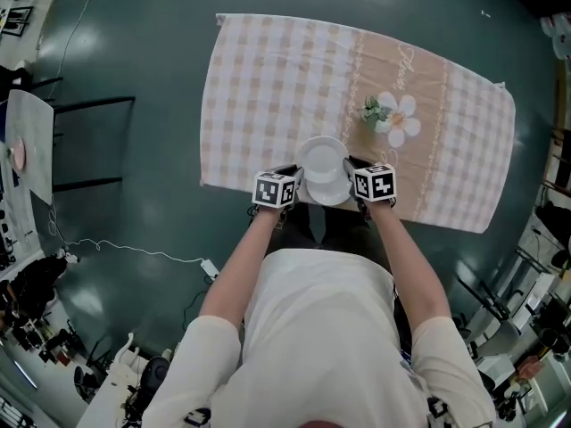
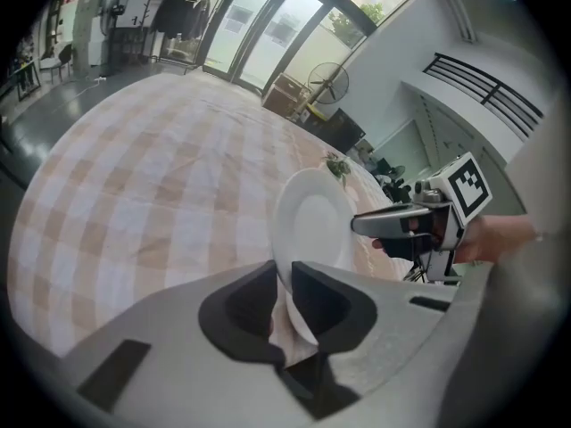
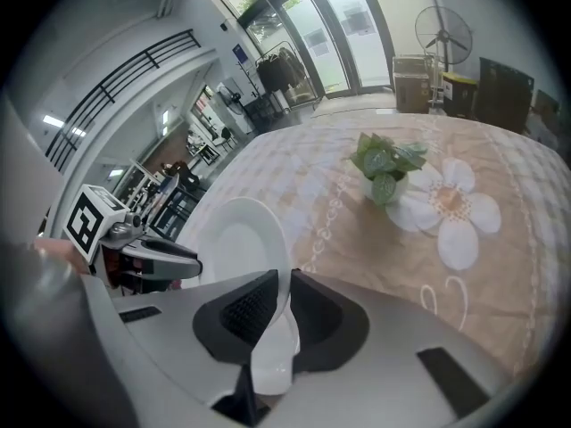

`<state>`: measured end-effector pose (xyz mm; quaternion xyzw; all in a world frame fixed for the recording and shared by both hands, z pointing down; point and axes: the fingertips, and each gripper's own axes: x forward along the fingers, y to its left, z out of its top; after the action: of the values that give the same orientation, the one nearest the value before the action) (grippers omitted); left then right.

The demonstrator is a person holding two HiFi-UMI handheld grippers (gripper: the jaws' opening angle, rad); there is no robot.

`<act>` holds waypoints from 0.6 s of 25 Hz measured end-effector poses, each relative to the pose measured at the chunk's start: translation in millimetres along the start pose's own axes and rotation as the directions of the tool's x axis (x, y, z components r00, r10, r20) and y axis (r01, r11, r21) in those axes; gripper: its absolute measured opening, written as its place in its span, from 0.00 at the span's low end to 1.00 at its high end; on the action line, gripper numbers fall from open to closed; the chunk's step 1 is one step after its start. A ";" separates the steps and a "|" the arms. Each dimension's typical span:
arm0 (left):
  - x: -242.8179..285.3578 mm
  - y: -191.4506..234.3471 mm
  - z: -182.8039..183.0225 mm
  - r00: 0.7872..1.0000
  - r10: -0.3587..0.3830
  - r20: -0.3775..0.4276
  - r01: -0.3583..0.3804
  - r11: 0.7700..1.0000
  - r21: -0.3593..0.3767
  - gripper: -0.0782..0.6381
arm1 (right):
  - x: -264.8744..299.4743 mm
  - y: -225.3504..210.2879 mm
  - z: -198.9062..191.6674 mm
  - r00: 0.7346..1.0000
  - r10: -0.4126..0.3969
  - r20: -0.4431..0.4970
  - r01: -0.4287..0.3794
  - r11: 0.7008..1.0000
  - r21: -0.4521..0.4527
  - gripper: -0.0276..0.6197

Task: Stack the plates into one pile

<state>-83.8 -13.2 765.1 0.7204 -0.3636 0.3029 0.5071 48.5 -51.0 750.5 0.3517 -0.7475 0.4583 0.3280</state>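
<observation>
The left tool point(image 2: 285, 282) is clamping narrowly on the rim of a white plate point(image 2: 312, 226), and the right tool point(image 3: 284, 288) is pinching the opposite rim just as tightly. In the head view a second white plate point(image 1: 330, 193) is showing partly under it. Both are sitting at the near edge of the checked cloth point(image 1: 268, 87) covering the worktop, with a small potted plant point(image 1: 373, 110) standing just beyond.
</observation>
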 end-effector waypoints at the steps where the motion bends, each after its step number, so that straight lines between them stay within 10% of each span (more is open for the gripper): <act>1: 1.9 -3.0 -3.7 1.000 -0.002 -0.009 0.002 1.000 0.007 0.19 | -1.7 -2.0 -6.4 1.000 -0.004 -0.006 0.004 1.000 0.002 0.14; 15: 23.1 -18.9 -50.0 0.991 -0.023 -0.134 0.034 0.997 0.075 0.18 | -7.7 -12.9 -77.7 0.994 -0.043 -0.096 0.043 0.999 0.000 0.14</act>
<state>-58.8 33.5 789.2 0.7227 -0.3067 0.3567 0.5064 76.3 17.6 778.4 0.3456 -0.7226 0.4682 0.3732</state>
